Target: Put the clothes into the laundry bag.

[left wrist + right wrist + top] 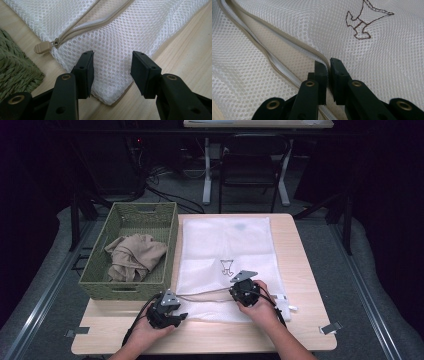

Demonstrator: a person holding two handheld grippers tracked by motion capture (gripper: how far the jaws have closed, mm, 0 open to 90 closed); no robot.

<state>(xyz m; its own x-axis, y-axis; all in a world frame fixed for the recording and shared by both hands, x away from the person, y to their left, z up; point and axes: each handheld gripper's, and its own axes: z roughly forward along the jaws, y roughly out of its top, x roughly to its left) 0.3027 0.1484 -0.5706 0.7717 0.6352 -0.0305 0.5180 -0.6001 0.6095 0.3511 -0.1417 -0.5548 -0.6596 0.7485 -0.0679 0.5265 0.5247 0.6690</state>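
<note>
Two claws – right claw [328,65] pinches zipper edge of white mesh bag [387,57] | left claw [112,65] wide

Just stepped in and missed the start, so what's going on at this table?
A person is working on a white mesh laundry bag lying flat on the table, its zipper partly open. The right tool has pinched the upper edge of the zipper opening. The left tool stands open over the bag's corner, near the zipper pull. A beige garment sits in the green woven basket beside the bag.
</note>
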